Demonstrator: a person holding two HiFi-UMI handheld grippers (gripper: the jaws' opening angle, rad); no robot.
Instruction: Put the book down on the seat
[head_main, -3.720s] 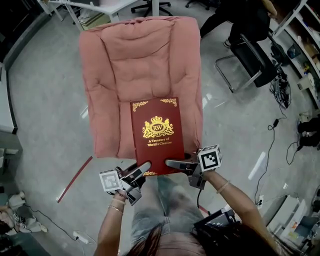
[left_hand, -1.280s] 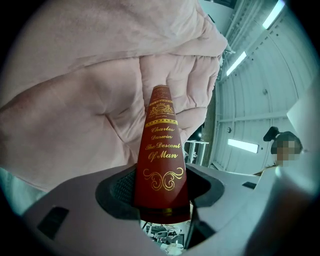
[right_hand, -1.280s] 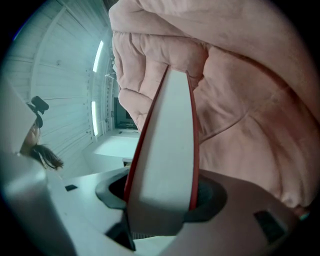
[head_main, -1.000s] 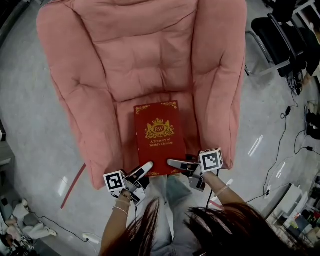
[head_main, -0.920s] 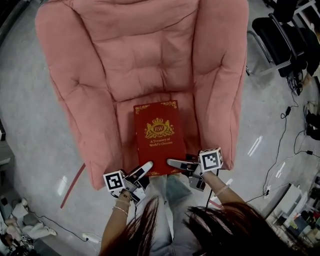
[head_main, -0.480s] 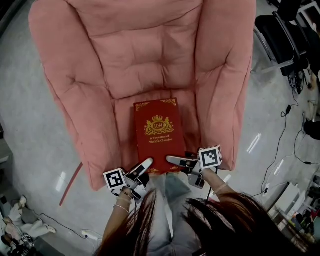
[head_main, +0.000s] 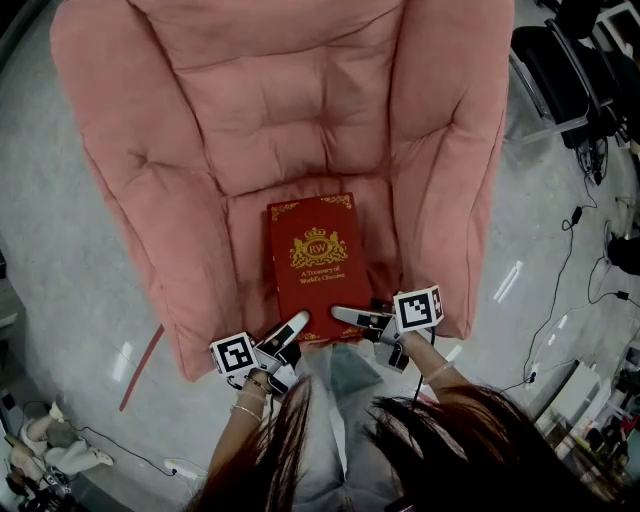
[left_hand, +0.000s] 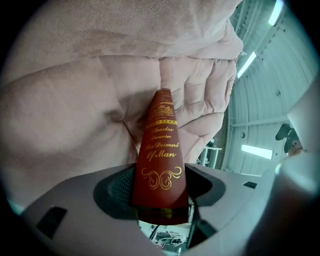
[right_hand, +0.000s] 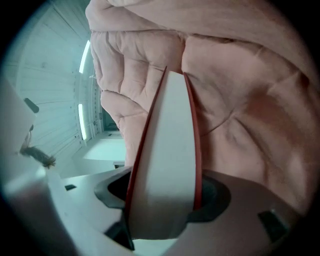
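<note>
Book on seat, both grippers at its near end.
Red book (head_main: 315, 262) lies cover-up on the seat (head_main: 250, 215) of the pink armchair (head_main: 300, 110). Left gripper (head_main: 290, 330): jaws opening, spine between them, gap showing at one pad. Right gripper (head_main: 347, 316): jaws easing open, page edge between them, pads against both covers.

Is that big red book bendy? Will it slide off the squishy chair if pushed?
The red book looks stiff: hard covers, thick page block. Probably heavy for its size. On the soft pink armchair it should sink in, not slide easily.
</note>
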